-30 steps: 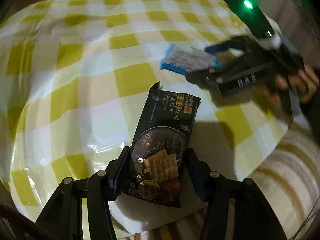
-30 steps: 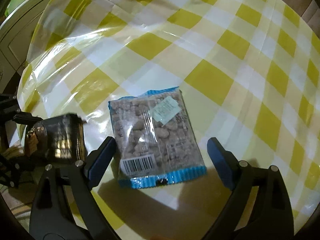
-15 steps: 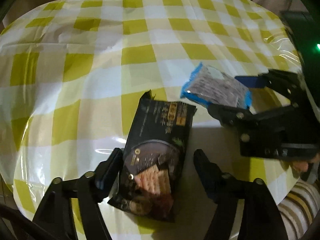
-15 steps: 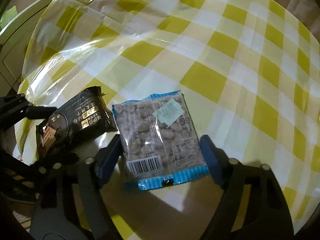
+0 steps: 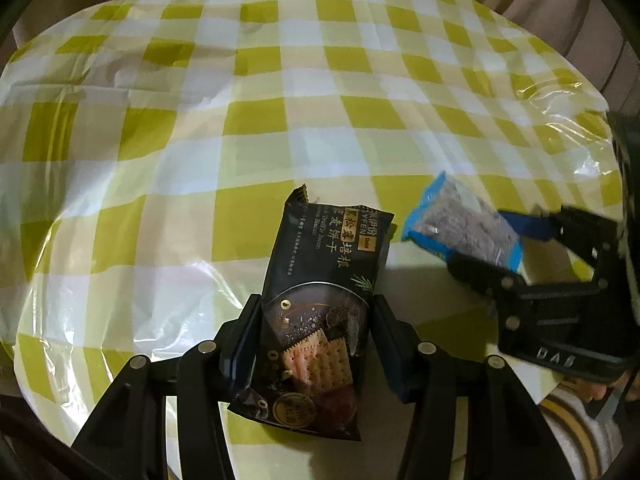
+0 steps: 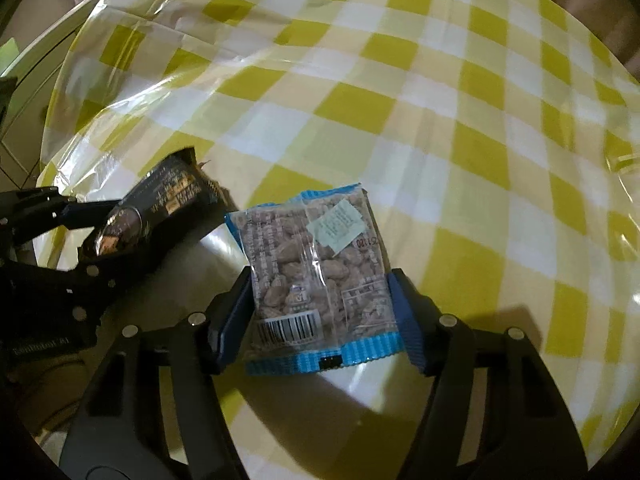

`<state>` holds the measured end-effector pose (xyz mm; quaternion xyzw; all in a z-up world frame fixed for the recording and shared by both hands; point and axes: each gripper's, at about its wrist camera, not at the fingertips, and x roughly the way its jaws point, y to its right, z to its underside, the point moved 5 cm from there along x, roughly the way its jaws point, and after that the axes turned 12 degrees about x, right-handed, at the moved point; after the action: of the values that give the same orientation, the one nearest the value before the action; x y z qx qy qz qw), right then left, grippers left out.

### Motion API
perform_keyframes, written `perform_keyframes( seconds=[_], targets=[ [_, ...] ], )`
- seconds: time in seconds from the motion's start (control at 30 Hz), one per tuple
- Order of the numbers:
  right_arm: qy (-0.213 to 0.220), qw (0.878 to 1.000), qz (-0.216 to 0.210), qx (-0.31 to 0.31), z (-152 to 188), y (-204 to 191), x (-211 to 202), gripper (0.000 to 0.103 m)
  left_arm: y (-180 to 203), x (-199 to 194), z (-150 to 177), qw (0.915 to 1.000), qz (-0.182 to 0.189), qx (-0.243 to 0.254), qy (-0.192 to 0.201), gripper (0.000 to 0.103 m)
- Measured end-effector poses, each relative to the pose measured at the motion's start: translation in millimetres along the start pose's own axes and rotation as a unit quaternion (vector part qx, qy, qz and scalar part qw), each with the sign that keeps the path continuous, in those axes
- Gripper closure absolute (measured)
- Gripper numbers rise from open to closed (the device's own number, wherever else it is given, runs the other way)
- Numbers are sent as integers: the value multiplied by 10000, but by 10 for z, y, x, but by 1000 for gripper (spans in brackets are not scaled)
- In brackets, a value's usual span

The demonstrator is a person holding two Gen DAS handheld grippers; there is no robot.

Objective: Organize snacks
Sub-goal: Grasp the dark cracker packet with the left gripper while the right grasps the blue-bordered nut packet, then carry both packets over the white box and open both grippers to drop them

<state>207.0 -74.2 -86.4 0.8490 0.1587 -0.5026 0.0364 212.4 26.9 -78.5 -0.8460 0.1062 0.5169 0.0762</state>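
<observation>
A black cracker packet [image 5: 320, 292] with gold lettering sits between the fingers of my left gripper [image 5: 316, 344], which is shut on its lower half and holds it over the table. A clear nut packet with blue ends [image 6: 320, 276] is held the same way in my right gripper [image 6: 320, 312], fingers pressed on both sides. The two packets are side by side and close. The nut packet [image 5: 460, 228] and right gripper [image 5: 516, 256] show at the right of the left wrist view. The cracker packet [image 6: 160, 204] and left gripper [image 6: 76, 240] show at the left of the right wrist view.
A round table with a yellow and white checked cloth [image 5: 280, 92] under clear plastic fills both views. Its near edge [image 6: 52, 168] curves past at the left of the right wrist view. A striped sleeve [image 5: 576, 428] is at lower right.
My left gripper opened, then closed again on the cracker packet. My right gripper closed on the nut packet. Both packets moved closer together over the table.
</observation>
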Motion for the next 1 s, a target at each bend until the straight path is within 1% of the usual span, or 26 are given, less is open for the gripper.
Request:
perform_keyframes(
  seconds=[0.1, 0.23, 0.3, 0.67, 1.0],
  targets=[
    [-3, 9999, 58, 154, 86, 99, -79, 36, 87, -70, 2, 10000, 26, 3, 60, 50],
    [110, 9990, 99, 420, 150, 270, -250, 36, 249, -128, -27, 9999, 67, 60, 117, 50],
    [169, 9983, 185, 528, 186, 360, -341, 36, 323, -156, -41, 9998, 97, 85, 145, 50],
    [458, 9925, 487, 1027, 378, 787, -783, 36, 850, -291, -131, 9985, 284, 381, 278, 50],
    [637, 9843, 653, 1512, 638, 1255, -1152, 36, 1465, -372, -243, 9949, 559, 778, 320, 50]
  ],
)
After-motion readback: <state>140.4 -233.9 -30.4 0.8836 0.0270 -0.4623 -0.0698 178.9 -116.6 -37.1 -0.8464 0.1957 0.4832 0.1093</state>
